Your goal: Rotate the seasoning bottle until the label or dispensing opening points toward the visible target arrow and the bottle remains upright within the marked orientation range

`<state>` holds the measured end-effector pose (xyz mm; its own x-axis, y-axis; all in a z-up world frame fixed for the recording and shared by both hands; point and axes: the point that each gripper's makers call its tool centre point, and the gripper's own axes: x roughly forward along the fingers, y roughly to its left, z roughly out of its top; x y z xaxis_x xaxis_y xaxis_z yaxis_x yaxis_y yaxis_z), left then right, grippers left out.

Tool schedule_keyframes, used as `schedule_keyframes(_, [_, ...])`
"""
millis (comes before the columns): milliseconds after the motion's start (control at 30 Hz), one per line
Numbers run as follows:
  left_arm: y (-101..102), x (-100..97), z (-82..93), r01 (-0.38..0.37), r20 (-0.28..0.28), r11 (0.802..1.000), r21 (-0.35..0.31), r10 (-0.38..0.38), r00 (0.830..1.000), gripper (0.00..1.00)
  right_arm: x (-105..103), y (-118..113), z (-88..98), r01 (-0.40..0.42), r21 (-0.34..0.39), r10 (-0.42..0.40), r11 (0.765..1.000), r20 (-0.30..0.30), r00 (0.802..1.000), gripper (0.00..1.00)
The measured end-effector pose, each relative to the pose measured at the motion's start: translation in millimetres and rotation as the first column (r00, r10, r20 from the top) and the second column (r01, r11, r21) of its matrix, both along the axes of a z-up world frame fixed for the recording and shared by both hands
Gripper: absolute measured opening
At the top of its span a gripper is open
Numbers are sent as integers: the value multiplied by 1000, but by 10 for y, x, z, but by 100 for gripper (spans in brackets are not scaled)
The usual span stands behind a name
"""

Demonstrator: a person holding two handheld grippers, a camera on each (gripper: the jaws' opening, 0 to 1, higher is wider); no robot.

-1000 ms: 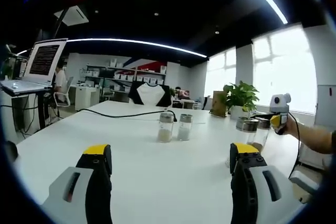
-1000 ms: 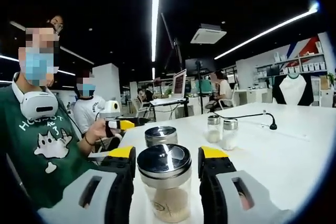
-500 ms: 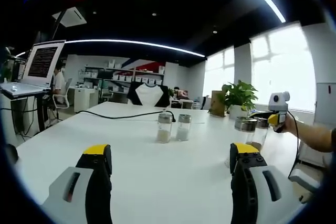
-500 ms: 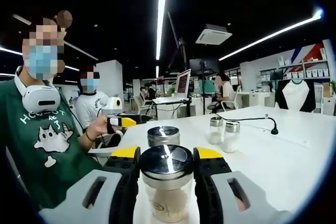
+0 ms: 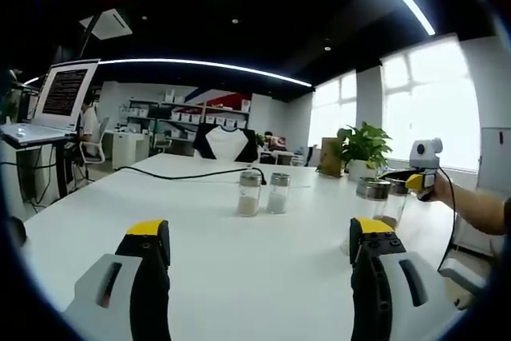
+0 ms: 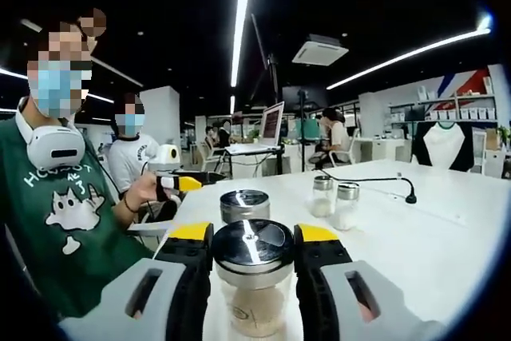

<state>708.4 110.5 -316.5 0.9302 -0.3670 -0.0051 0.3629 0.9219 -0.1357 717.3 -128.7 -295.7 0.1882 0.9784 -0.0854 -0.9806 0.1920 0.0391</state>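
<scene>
One seasoning bottle [image 6: 253, 277] clamped upright in right gripper [image 6: 253, 255]; left gripper [image 5: 259, 237] gapes empty. No arrow seen; turn seemingly pending. Spare shakers [image 5: 263, 192] at 12 o'clock.

Little here can be read. The green sweatshirt [image 6: 56, 205] on the person left of the bench [image 6: 431, 221] carries white letters above a cat drawing, beginning "HO" and ending in "3"; the middle is too blurred. The laptop screen [image 5: 68, 89] shows lines of text too small to read.
</scene>
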Motion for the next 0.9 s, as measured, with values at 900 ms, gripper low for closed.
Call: schedule_keyframes(900, [-20,-33,-9,5,-3,1000,-4,-5,1000,98,61,-28,-20,208,-41,-208,977,-7,978,38])
